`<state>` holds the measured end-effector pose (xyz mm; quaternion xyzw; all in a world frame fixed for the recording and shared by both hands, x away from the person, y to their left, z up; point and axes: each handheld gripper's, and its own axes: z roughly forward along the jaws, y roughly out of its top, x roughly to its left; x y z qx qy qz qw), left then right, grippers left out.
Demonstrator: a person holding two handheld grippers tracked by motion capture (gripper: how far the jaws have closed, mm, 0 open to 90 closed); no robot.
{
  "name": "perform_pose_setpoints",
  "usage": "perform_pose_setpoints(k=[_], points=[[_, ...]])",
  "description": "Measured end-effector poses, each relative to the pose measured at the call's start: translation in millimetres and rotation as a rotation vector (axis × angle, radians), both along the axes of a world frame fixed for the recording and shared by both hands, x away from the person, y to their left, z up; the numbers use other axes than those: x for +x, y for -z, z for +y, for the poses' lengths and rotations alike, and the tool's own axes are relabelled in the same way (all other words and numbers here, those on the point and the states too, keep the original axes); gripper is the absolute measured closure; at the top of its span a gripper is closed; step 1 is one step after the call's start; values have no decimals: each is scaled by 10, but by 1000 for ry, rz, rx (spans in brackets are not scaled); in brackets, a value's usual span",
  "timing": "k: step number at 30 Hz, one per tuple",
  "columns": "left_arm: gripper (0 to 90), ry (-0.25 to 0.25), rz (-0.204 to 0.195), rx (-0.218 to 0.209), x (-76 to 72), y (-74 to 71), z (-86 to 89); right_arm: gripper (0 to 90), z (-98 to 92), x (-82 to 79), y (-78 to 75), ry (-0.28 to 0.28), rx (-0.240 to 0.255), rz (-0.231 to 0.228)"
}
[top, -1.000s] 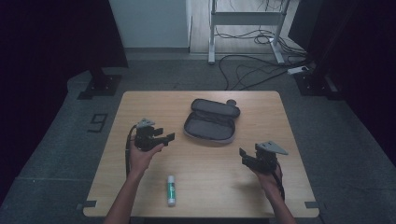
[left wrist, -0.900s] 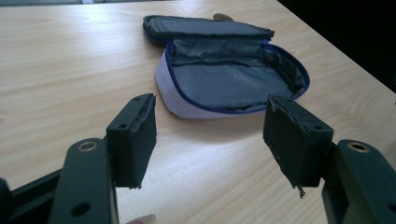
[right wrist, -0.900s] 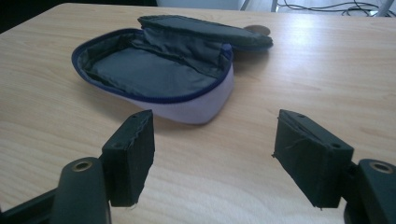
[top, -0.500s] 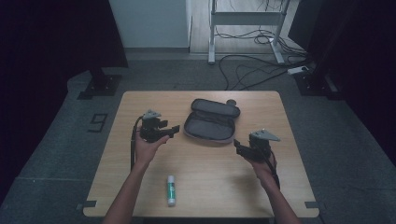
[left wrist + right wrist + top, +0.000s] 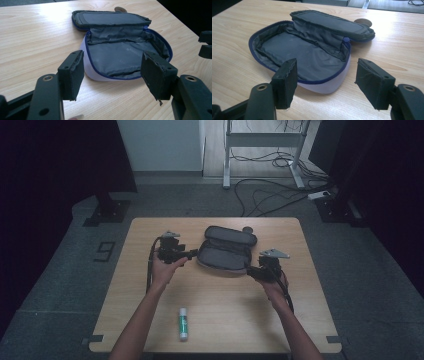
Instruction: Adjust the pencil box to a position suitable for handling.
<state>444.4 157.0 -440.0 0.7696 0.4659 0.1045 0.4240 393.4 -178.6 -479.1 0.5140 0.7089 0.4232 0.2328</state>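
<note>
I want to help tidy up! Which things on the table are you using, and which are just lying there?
In use:
- grey fabric zip pouch with blue zipper, lying open
- left gripper
- right gripper

Lying about:
- green-and-white glue stick
- small round brown thing behind the pouch

Wooden table (image 5: 310, 285): open pouch (image 5: 225, 252), glue stick (image 5: 183, 323)

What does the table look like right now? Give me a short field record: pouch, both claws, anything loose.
pouch: grey zip pouch, lying open mid-table, lid flap folded back, inside looks empty
left claw: left claw at the pouch's left end, jaws open, nothing between them
right claw: right claw at the pouch's right end, jaws open but just been closing, nothing between them
contact: neither claw touches the pouch
loose item: green and white tube lying near the front edge
surface: wooden table
</note>
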Motion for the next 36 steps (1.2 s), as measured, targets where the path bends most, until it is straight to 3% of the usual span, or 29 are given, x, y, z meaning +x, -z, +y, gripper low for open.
perform_pose_setpoints(k=[4,7,17,19,22,29,36], points=[[359,8,2,18,42,20,-60,335,49,46,-1,-8,-8,9],[360,11,8,33,84,36,-102,360,78,113,18,-3,14,13],[367,1,29,57,315,144,-230,396,71,348,79,27,3,31],[379,-3,26,57,346,168,-242,393,62,394,116,32,-3,56],[379,-12,47,62,419,246,-259,395,41,476,166,43,-18,71],[387,-36,36,53,487,340,-271,402,44,581,224,40,-44,91],[409,-34,78,92,594,544,-368,409,40,647,303,53,-49,103]])
